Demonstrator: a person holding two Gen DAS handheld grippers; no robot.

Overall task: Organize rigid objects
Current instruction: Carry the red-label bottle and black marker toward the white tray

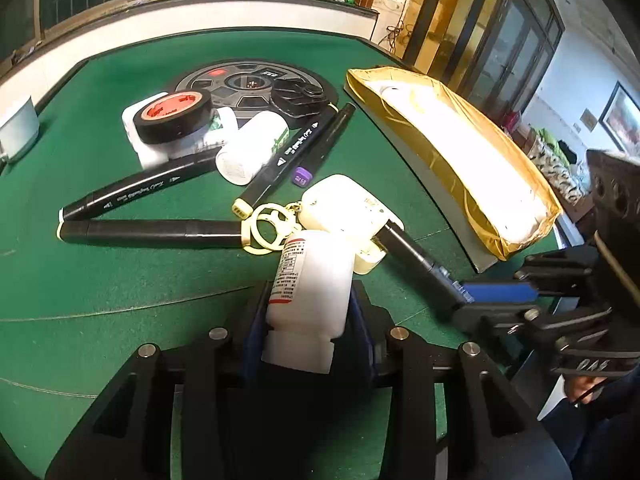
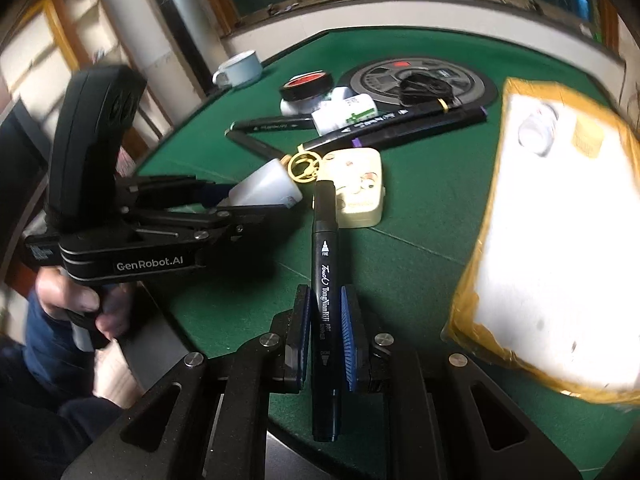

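- Crowding the green table [image 1: 120, 288] ahead of your left gripper [image 1: 308, 320] is a loose heap: a cream case [image 1: 344, 208] with a gold keyring [image 1: 268, 228], black markers, a roll of black tape [image 1: 174, 118] and a second white bottle [image 1: 252, 148] lying on its side.
- Lying along the right side is a tray [image 2: 556, 240] wrapped in yellow tape, white inside, with something small and pale at its far end, too blurred to name.
- Resting on the round black panel [image 1: 256, 84] at the table's centre is a black car key [image 1: 300, 98]; a white cup [image 2: 240, 68] stands near the far left edge.
- You can count two white bottles, four markers on the table plus one held, one tape roll, one case and one cup.
- Your left gripper is clamped on a white bottle [image 1: 312, 276], its pads pressing both sides; the bottle has a red and black printed label, its cap end toward the camera, its base just beside the cream case.
- Your right gripper [image 2: 326, 332] is closed on a black marker [image 2: 326, 264] with white lettering; the marker points away from you above the table, its far end over the near edge of the cream case.
- Your hand [image 2: 76, 300] wraps the left gripper's handle.
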